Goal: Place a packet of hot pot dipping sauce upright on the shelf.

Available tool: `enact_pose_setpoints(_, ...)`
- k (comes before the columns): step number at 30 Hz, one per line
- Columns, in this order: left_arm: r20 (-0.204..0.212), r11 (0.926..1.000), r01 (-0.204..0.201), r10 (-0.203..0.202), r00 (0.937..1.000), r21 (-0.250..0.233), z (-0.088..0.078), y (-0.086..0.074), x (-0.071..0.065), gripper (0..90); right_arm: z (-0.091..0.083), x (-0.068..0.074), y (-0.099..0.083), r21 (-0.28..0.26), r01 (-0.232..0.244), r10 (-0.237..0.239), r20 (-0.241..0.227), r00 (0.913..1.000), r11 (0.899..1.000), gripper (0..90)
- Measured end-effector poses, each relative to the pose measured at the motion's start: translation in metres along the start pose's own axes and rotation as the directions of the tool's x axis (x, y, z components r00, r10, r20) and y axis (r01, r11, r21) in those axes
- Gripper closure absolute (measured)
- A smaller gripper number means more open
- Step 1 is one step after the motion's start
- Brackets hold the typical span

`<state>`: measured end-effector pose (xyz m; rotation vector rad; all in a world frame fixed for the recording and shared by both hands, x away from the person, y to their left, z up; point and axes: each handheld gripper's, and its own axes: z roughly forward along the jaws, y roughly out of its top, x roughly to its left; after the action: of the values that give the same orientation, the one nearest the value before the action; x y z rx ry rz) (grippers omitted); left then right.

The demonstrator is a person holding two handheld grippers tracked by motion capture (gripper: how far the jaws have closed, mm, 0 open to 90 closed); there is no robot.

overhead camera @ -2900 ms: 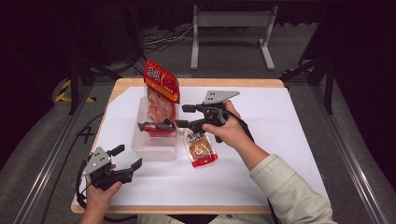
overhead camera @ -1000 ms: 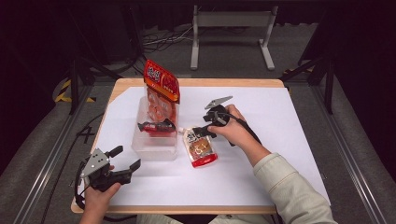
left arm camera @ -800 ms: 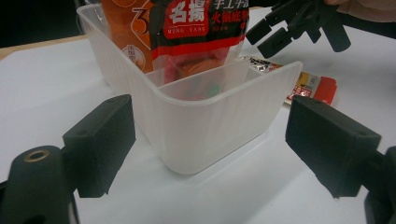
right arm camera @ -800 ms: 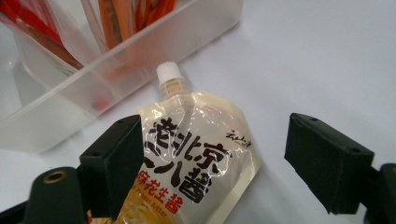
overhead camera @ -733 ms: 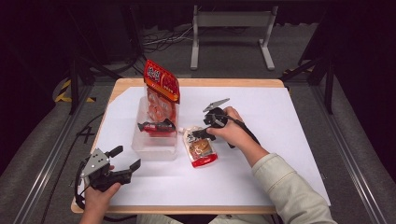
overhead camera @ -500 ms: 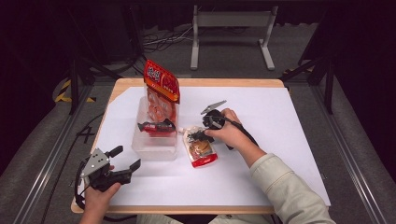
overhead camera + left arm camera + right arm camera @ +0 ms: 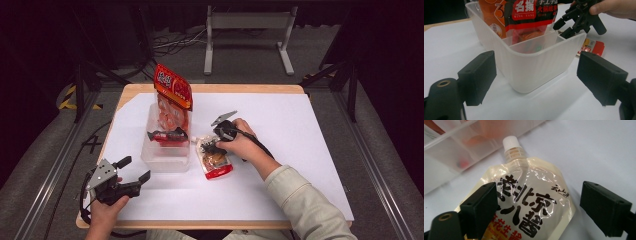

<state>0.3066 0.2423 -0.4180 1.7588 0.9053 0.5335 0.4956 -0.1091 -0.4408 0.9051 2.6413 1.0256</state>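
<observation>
My right gripper (image 7: 210,145) hangs directly over the spouted pouch (image 7: 214,159), which lies flat on the white sheet of the table (image 7: 300,150) near its middle, just beside the near right corner of the clear plastic bin (image 7: 165,157). In the right gripper view the pouch (image 7: 529,205) runs straight away from me along the line of the gripper: its white screw cap (image 7: 511,143) points toward the bin wall (image 7: 446,150) and its printed body stretches back under the camera, so its long axis lies lengthwise between my jaws and they straddle its width. The jaws stand wide apart, one to each side of the pouch; they hold nothing, and I cannot tell from these views whether a tip already rests on the film. I judge that the coming move is a short drop and a squeeze across the pouch's width, and that the soft, glossy film may slip or buckle if I take it too near an edge. My right hand (image 7: 240,145) is by far the nearer of the two. My left gripper (image 7: 131,174) rests close to the near left corner of the table, well apart from the pouch, its jaws likewise spread and empty; in the left gripper view they face the near wall of the bin (image 7: 534,65), where the red snack packets (image 7: 534,12) stand upright
</observation>
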Motion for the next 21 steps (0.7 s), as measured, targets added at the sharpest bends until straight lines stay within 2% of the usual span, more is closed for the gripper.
enact_pose_setpoints(7,-0.001,1.0000,0.000,0.000,1.0000,0.000,0.001,0.000,0.000,16.7,0.001,0.007,0.002,0.006,0.024,-0.024,0.002,0.9997,1.000,21.8)
enact_pose_setpoints(14,0.002,1.0000,-0.001,0.001,1.0000,0.001,0.001,0.000,0.000,16.7,0.000,0.009,0.002,0.011,0.018,-0.019,0.021,0.9996,1.000,29.9)
enact_pose_setpoints(19,0.002,1.0000,-0.001,0.001,1.0000,0.002,0.001,0.000,0.000,16.7,-0.002,0.013,0.002,0.020,0.011,-0.011,0.049,0.9988,1.000,39.0)
enact_pose_setpoints(21,0.003,1.0000,-0.004,0.004,1.0000,0.002,0.001,0.000,0.000,16.7,-0.003,0.012,0.002,0.016,0.004,-0.004,0.049,0.9988,1.000,46.2)
